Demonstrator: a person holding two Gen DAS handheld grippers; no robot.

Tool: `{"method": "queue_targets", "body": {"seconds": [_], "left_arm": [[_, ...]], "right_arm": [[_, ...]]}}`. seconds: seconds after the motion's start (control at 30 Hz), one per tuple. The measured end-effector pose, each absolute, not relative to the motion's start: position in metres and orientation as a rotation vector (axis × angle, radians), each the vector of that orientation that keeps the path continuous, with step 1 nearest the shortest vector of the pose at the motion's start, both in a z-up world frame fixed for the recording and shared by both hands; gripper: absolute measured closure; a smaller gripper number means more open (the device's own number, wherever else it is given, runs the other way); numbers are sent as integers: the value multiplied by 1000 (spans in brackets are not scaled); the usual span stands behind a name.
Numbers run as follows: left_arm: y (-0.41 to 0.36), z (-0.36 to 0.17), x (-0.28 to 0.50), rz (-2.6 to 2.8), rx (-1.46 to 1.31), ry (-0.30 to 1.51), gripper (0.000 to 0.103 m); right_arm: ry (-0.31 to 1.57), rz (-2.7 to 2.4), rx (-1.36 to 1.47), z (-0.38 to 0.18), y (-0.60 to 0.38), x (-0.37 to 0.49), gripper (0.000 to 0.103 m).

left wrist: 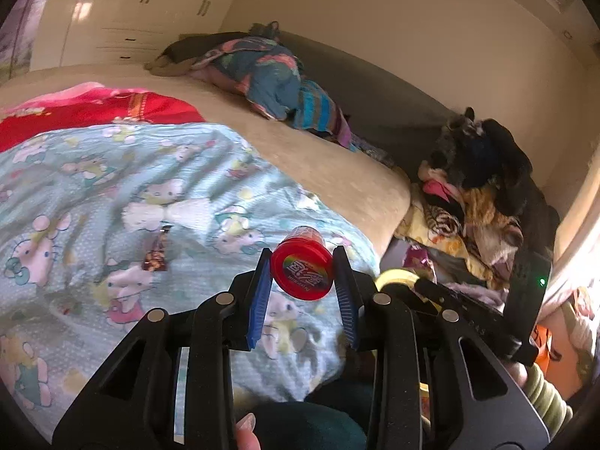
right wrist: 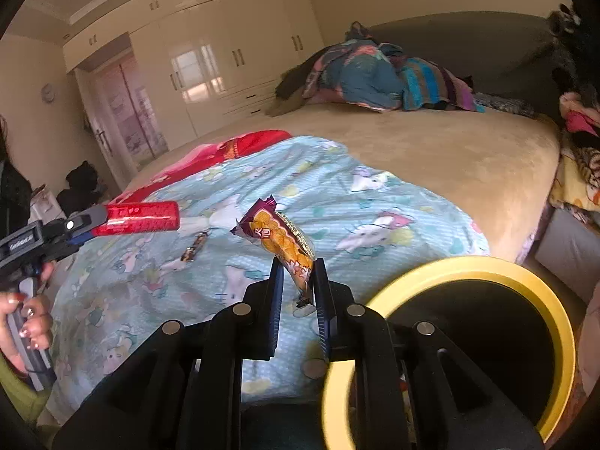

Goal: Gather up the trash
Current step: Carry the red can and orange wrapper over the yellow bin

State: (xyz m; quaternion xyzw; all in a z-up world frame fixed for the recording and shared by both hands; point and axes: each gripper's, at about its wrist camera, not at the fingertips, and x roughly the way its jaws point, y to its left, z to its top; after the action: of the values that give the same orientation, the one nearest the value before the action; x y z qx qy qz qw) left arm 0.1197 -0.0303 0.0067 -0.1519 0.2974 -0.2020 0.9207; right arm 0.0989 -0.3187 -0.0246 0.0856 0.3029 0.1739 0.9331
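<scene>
Left wrist view puts your left gripper (left wrist: 302, 266) nearest, its jaws clamped on a small round red plastic cup (left wrist: 303, 268) with a printed lid facing the lens, held above the pale blue cartoon-print blanket (left wrist: 93, 195). Just beyond lies a small dark foil candy wrapper (left wrist: 155, 253) on that blanket. Only this view shows the heap of mixed clothes (left wrist: 465, 202) piled beside the bed at the right.

Right wrist view shows your right gripper (right wrist: 298, 268) closed on an orange-and-maroon plastic snack wrapper (right wrist: 281, 240), which sticks up and leftward from the jaws. Beside it at the lower right, the yellow-rimmed black round bin (right wrist: 468, 268) opens wide; the left view catches only a sliver of its rim. Here the red cup appears side-on at the left, and your hand (right wrist: 30, 326) grips the handle. Farther back stand the tan bedspread (right wrist: 450, 157) and cream wardrobe doors (right wrist: 225, 48).
</scene>
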Motion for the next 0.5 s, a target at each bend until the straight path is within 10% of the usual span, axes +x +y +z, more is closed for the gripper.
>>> {"method": "queue_targets", "body": {"seconds": [0.5], "left_arm": [[-86, 0, 109, -527, -225, 643, 77]], "right_arm": [[629, 210, 259, -35, -381, 93, 87]]}}
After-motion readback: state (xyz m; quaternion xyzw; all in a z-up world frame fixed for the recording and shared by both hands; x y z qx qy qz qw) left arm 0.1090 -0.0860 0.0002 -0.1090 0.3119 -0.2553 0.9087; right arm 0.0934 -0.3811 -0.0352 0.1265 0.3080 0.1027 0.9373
